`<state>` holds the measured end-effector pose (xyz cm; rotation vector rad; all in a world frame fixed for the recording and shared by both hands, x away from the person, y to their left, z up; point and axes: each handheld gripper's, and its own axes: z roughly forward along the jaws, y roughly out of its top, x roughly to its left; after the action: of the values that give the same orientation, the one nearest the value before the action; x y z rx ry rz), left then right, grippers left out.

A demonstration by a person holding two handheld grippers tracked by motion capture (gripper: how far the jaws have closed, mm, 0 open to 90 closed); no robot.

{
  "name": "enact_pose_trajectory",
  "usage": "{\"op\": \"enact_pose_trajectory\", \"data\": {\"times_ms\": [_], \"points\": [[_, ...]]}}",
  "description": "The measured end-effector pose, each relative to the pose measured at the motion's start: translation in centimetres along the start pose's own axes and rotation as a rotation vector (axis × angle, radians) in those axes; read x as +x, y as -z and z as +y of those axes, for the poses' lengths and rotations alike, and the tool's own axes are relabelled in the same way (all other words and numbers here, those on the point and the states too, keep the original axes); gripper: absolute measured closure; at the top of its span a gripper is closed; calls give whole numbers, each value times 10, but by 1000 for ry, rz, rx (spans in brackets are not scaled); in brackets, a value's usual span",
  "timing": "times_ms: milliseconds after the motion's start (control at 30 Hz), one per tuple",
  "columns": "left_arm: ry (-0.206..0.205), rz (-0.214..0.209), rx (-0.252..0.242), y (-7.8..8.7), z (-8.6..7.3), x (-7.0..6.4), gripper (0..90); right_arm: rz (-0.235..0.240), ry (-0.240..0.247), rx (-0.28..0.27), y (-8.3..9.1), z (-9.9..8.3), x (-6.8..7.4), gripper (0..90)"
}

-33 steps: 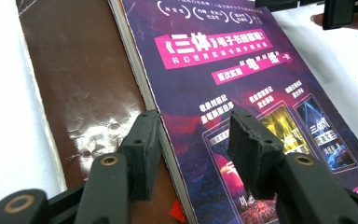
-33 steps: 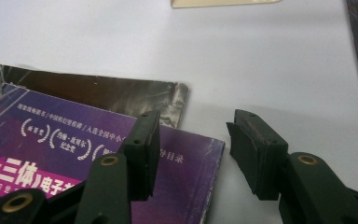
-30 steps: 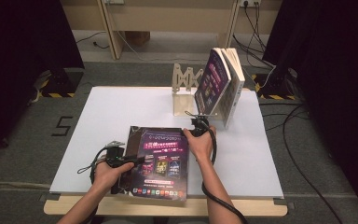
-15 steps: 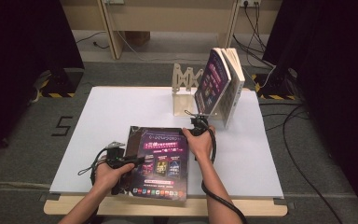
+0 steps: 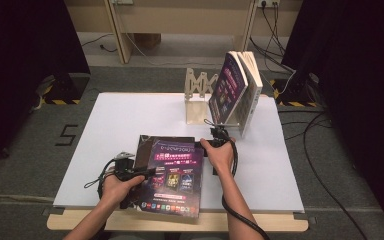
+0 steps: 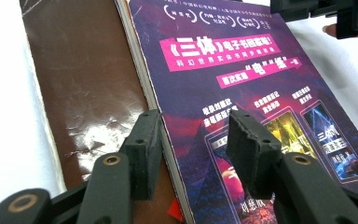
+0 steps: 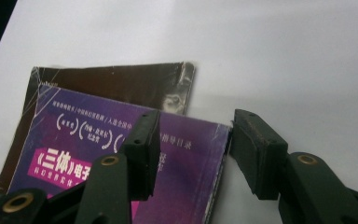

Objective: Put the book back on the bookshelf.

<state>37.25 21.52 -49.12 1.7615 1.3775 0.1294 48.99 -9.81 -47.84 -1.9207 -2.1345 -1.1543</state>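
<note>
Magazines lie stacked near the front edge of the white table (image 5: 130, 115): a purple magazine (image 5: 175, 175) rests face up on a brown-covered one (image 5: 145, 145), offset so that the brown cover shows along the purple one's left and far sides. The left gripper (image 5: 130, 172) sits low at the purple magazine's left edge, its jaws parted (one over the brown cover, one over the purple cover, as the left gripper view shows). The right gripper (image 5: 219, 136) is at the purple magazine's far right corner, jaws likewise apart and straddling that corner, gripping nothing. Farther back, well apart from the stack, a wooden rack (image 5: 200, 97) holds two upright books (image 5: 240, 92) leaning to the left.
</note>
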Motion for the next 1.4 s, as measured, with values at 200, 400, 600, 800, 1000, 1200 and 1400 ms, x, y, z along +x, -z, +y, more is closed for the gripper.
{"op": "enact_pose_trajectory", "data": {"times_ms": [200, 400, 600, 800, 1000, 1200, 1400], "points": [[2, 2, 0, 0, 0, -1, 538, 35, -49, 1, 2, -7, 0, 527], [2, 1, 0, 0, 0, -1, 539, 79, -57, 30, 7, -12, 2, 575], [-1, 2, 2, 0, 0, -1, 538, 104, -44, 49, 11, -10, 4, 700], [-6, -8, 3, 1, 0, 0, 527, 140, -15, 46, 26, -4, 13, 813], [15, -15, 2, 5, 0, 4, 479, 162, -10, 4, 36, -1, 21, 835], [24, -22, -15, 9, 2, 4, 458, 173, 7, -64, 53, 0, 29, 845], [23, -21, -25, 12, 3, 4, 439, 159, 45, -108, 66, 2, 35, 845]]}}
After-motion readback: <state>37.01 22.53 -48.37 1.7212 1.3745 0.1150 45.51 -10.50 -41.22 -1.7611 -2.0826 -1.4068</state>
